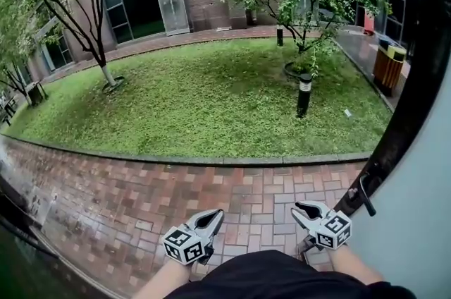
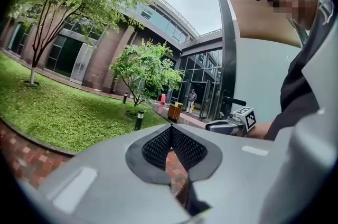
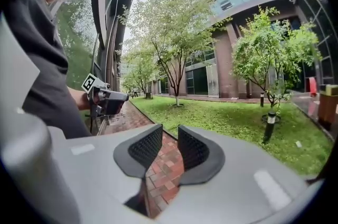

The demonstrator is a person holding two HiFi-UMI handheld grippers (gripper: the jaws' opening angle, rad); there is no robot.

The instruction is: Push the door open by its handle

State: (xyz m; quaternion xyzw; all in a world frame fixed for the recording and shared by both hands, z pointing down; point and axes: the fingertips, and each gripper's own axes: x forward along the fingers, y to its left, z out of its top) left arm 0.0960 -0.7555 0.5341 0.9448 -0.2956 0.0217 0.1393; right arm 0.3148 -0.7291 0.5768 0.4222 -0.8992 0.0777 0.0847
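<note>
Door: a tall pale grey door panel with a dark edge (image 1: 416,220) fills the 3 to 4 o'clock side of the head view. It stands swung outward over the red brick paving (image 1: 141,192).
Handle: a black lever handle (image 1: 366,193) juts from the door's dark edge at about 4 o'clock, with nothing touching it.
Right gripper: the right gripper (image 1: 304,209) sits near the handle but apart from it, at about 8 o'clock of the lever. Its fingers stand apart, with only paving between them.
Left gripper: the left gripper (image 1: 211,218) is low at 6 o'clock, its fingers closed tip to tip on nothing.
Step in hand: the doorway already looks well open onto the courtyard, so the push seems largely done, with neither gripper on the lever.
Next move: any further opening calls for the right gripper to travel toward 2 o'clock, lay its fingers against the lever and press outward. The left gripper should stay clear.
</note>
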